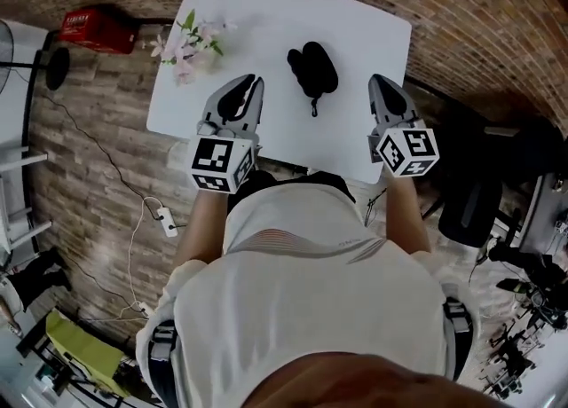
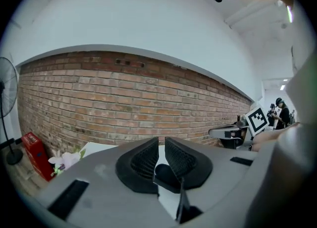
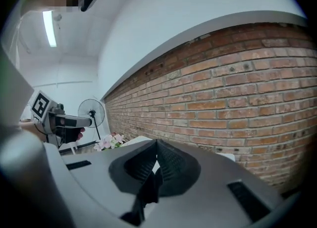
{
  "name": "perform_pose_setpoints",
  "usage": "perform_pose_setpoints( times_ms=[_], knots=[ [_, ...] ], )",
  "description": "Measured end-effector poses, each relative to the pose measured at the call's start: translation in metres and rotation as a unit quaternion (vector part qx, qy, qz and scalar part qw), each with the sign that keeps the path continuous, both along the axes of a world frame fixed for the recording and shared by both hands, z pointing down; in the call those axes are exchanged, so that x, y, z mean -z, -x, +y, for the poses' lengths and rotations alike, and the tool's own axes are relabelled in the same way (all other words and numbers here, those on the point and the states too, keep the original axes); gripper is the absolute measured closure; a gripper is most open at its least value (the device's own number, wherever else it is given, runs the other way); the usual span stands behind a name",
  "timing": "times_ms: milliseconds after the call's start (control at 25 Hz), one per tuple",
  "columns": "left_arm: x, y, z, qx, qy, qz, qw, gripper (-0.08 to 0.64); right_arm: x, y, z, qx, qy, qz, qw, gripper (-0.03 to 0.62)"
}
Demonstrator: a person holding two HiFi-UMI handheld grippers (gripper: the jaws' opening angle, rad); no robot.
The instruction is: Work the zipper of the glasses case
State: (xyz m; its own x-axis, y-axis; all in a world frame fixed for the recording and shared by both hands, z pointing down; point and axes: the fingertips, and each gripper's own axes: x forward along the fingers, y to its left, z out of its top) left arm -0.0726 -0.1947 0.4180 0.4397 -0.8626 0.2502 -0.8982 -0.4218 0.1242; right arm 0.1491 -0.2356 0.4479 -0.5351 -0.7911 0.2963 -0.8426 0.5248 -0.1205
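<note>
A black glasses case (image 1: 312, 67) lies near the middle of the white table (image 1: 266, 16), its zipper pull strap (image 1: 313, 107) trailing toward me. My left gripper (image 1: 256, 81) hovers over the table's near edge, left of the case, shut and empty. To the right of the case my right gripper (image 1: 376, 79) is level with it, also shut with nothing held. In the left gripper view the jaws (image 2: 161, 142) stand together and a dark part of the case (image 2: 166, 173) shows just beyond them. In the right gripper view the right gripper (image 3: 157, 145) has its jaws meeting.
A vase of pink flowers (image 1: 188, 45) stands at the table's left side. On the floor are a red box (image 1: 98, 29) by the brick wall, a standing fan (image 3: 91, 112), a power strip (image 1: 165, 218) and a black chair (image 1: 470, 202) to the right.
</note>
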Motion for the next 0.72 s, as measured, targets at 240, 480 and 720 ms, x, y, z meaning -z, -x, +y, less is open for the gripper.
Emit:
perform_pose_setpoints(
  times_ms=[240,480,720],
  knots=[
    [-0.005,0.018,-0.030,-0.099,0.001,0.015,0.9949,0.514,0.007,0.022,0.013,-0.083,-0.004,0.038,0.996,0.540],
    [-0.006,0.029,-0.047,-0.157,0.001,0.020,0.9873,0.514,0.007,0.035,0.022,-0.137,0.002,0.052,0.989,0.540],
    [-0.012,0.031,-0.051,-0.166,0.014,0.027,0.9857,0.514,0.005,0.041,0.018,-0.136,0.009,0.058,0.989,0.540]
  ],
)
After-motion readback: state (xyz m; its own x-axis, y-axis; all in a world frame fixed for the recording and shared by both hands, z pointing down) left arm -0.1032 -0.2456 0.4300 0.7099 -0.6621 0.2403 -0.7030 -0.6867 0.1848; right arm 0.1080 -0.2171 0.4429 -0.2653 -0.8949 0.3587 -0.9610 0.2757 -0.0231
